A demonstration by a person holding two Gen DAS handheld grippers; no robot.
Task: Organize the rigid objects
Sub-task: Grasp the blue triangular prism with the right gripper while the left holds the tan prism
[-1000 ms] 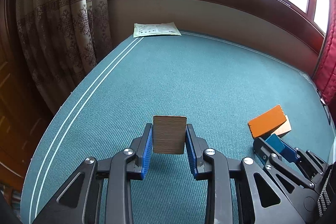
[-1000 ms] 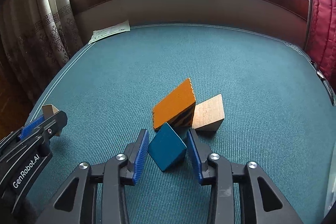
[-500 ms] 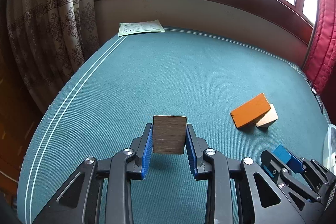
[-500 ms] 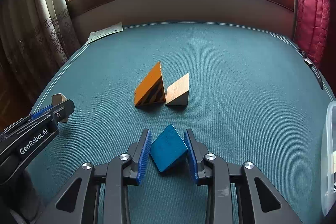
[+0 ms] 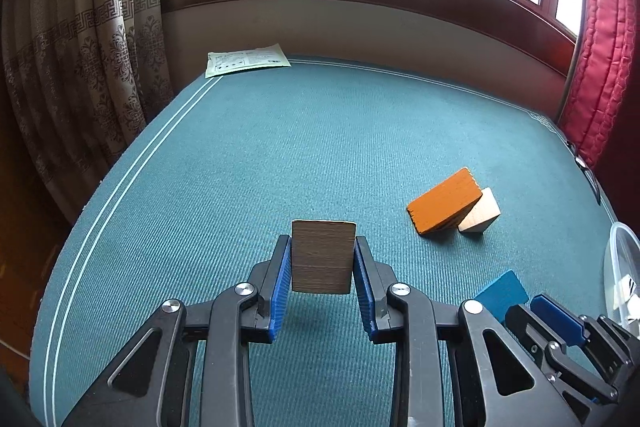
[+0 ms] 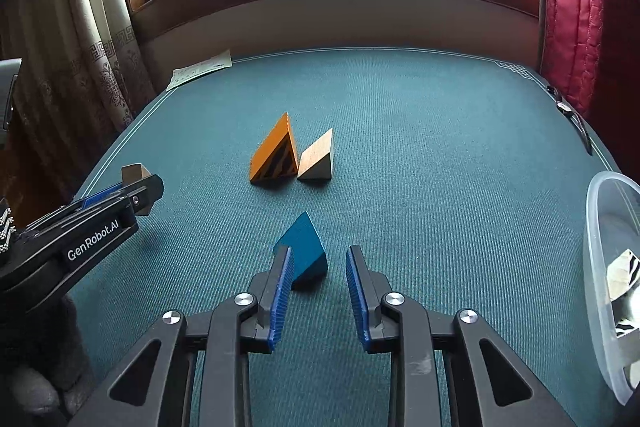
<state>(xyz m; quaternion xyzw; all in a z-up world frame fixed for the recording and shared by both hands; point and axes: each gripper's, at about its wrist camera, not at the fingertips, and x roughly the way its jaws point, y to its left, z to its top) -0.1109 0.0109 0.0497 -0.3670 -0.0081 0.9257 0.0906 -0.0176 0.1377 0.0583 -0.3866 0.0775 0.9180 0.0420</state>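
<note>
Brown block (image 5: 323, 257) is clamped in the left gripper (image 5: 322, 239). Orange wedge (image 5: 442, 205) and pale wedge (image 5: 480, 217) touch each other at its two o'clock. The right gripper (image 6: 318, 250) has its jaws closing, with the blue block (image 6: 304, 247) touching only the left pad. A clear tub (image 6: 596, 227) sits at three o'clock.

L gripper (image 5: 322, 241) clamping wood block (image 5: 323, 259), R gripper (image 6: 317, 250) closing, blue block (image 6: 303, 245) btwn

Black claw (image 6: 316, 291) frames, blue ribbed pads, silver screws, "GenRobot.AI" mark.
</note>
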